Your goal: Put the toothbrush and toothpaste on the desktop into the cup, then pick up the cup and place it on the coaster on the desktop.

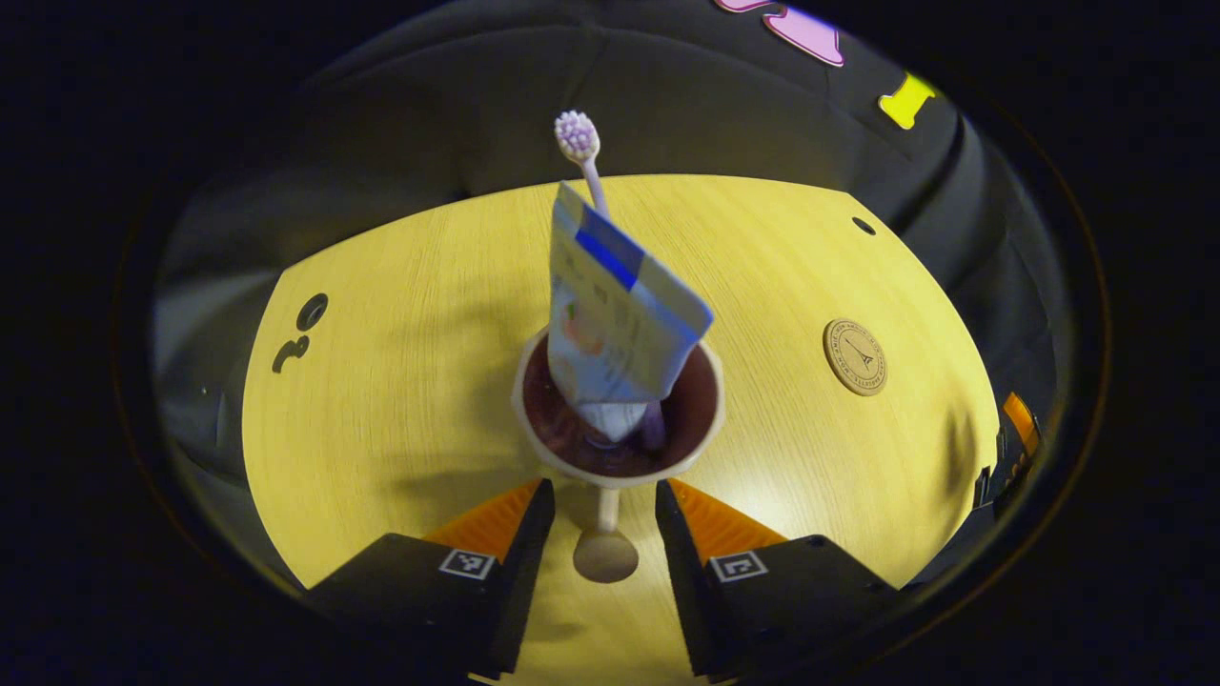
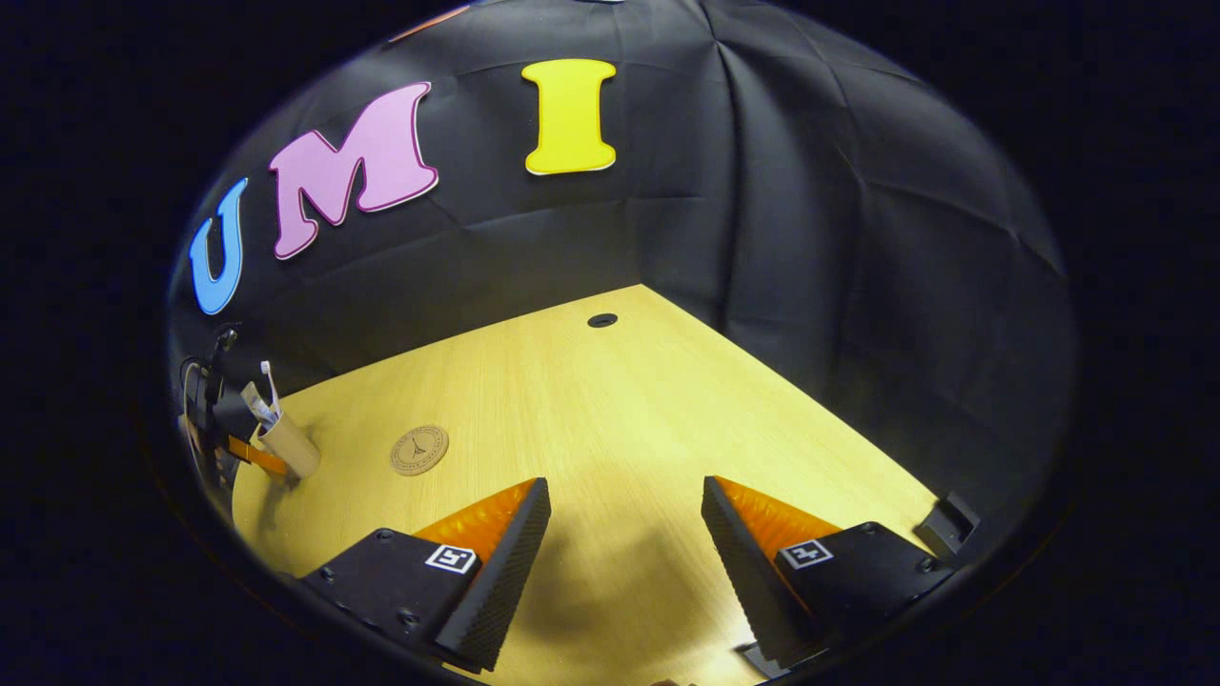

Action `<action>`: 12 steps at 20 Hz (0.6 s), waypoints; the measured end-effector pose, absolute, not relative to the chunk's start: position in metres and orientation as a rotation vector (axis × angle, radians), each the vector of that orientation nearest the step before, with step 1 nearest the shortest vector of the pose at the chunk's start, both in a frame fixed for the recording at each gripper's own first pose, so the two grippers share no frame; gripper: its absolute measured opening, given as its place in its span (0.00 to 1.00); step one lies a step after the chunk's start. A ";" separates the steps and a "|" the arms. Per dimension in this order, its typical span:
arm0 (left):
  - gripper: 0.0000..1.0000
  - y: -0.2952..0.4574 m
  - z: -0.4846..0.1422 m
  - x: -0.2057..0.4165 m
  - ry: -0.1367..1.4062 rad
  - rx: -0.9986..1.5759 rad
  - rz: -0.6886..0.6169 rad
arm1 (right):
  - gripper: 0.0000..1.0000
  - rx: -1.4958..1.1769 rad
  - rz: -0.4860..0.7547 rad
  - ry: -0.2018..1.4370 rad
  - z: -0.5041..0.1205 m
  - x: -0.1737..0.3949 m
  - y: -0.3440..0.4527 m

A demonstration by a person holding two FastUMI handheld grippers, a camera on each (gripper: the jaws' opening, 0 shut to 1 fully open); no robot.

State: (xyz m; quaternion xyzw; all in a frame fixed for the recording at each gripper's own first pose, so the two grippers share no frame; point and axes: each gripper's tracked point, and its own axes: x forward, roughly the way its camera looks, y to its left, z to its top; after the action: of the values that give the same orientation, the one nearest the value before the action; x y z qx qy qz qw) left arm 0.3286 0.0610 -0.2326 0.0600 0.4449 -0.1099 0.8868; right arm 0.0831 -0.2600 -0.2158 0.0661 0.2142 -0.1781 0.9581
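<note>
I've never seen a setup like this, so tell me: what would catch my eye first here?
First, the pale cup with a dark inside, standing mid-desk just ahead of the left gripper, whose fingers flank its handle. A white-and-blue toothpaste tube and a lilac-headed toothbrush stick up out of it. Next, the round brown coaster lies bare on the yellow wooden desk, off to the cup's right.

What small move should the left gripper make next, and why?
Probably close the left gripper on the cup. The toothbrush and toothpaste tube already stand in it, and the open fingers flank its near side without pressing on it. The coaster lies bare to the right on the desktop, so a grip seems due before carrying the cup there.
</note>
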 end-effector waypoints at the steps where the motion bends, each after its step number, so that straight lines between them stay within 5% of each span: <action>1: 0.63 0.060 -0.233 0.329 0.924 0.126 -0.224 | 0.98 0.132 -0.359 0.435 -0.213 0.080 -0.261; 2: 0.47 0.059 -0.235 0.330 0.928 0.127 -0.216 | 0.98 0.133 -0.356 0.435 -0.211 0.078 -0.261; 4: 0.42 0.061 -0.235 0.328 0.923 0.122 -0.182 | 0.98 0.142 -0.355 0.437 -0.207 0.076 -0.261; 5: 0.30 0.059 -0.235 0.328 0.918 0.113 -0.167 | 0.98 0.153 -0.350 0.435 -0.204 0.077 -0.259; 12: 0.27 0.055 -0.238 0.326 0.868 0.037 -0.066 | 0.98 0.165 -0.261 0.445 -0.189 0.090 -0.249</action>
State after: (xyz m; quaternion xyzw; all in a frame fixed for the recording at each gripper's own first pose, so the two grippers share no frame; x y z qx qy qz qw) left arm 0.3263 0.0552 -0.2376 0.0177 0.4205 -0.0318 0.9066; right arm 0.0904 -0.2493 -0.1895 0.0813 0.2199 -0.1291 0.9635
